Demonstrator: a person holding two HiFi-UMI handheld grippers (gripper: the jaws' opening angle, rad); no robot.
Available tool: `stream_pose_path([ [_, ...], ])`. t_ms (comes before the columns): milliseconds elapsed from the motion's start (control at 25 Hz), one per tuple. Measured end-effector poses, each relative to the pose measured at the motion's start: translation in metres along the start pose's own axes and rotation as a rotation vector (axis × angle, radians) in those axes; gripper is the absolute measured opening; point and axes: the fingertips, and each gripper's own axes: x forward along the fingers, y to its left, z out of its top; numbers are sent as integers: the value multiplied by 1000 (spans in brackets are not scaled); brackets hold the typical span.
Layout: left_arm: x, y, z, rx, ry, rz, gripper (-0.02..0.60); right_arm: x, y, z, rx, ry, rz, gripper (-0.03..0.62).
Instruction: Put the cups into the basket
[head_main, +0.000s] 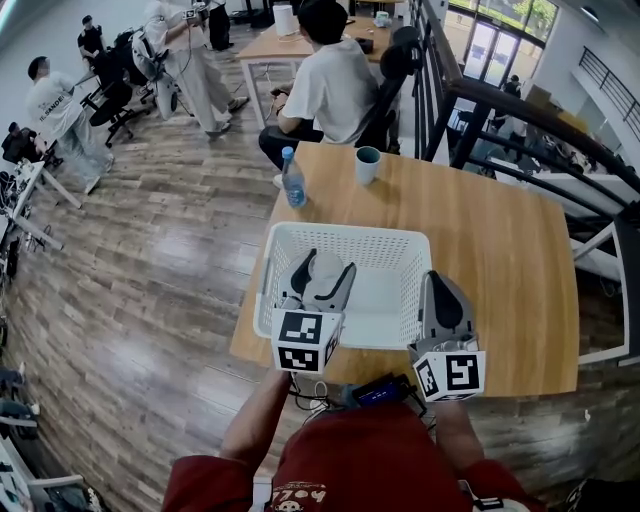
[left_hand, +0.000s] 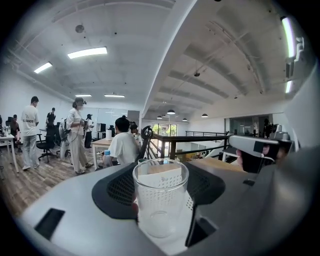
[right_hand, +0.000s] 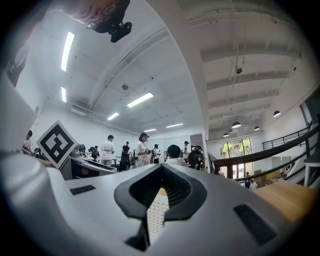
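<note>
Found left claw (head_main: 322, 283) clamped on clear plastic cup (left_hand: 160, 200) over white basket (head_main: 350, 238); right claw (right_hand: 159, 197) closed, empty. Advise lowering upright to basket floor, then easing claw apart.

Head camera looks steeply down on the light wooden table (head_main: 500, 230). Both gripper cameras sit low behind their jaws, facing the seated white-shirted person (head_main: 335, 85) all views share.
</note>
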Motion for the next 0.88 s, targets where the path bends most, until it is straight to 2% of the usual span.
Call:
stream_pose_path([
  [880, 48, -8, -39, 16, 198, -94, 288, 8, -17, -12, 12, 25, -10, 9],
])
